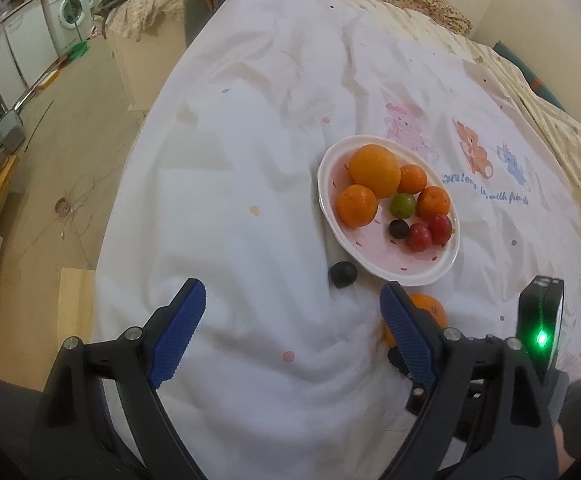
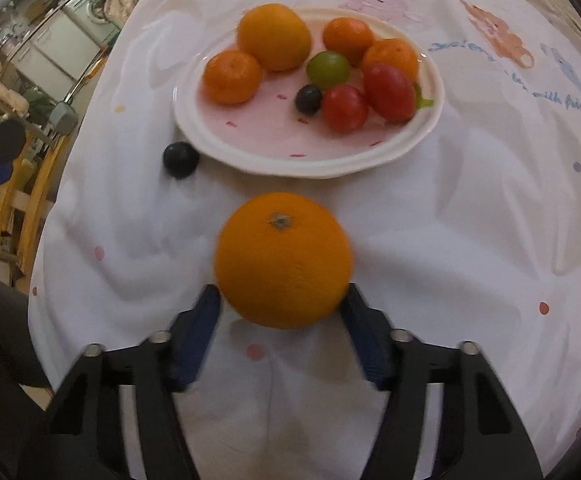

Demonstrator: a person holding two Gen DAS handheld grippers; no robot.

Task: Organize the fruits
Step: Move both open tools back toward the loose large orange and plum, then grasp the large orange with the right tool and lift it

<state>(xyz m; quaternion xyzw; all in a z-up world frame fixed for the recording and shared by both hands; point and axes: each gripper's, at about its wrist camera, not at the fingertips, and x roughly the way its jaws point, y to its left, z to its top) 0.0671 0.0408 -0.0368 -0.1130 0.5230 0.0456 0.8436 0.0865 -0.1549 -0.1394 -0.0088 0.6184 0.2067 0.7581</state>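
Sitting on the white sheet (image 2: 470,248) near the plate (image 2: 310,156), the orange (image 2: 282,260) fills the right gripper (image 2: 280,312), pads touching both sides (blurred); the left view half-hides it (image 1: 430,308) behind the spread, empty left gripper (image 1: 290,320).

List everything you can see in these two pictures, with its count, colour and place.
plate: one, white rim, pink centre, on the sheet
large orange: one, orange, on the plate
mandarins: three, orange, on the plate
tomatoes: two, red, on the plate
green fruit: one, small, on the plate
dark berries: two, one on the plate, one beside it
loose orange: one, orange, on the sheet
sheet: one, white, dotted
left gripper: open, empty
right gripper: closed against the loose orange
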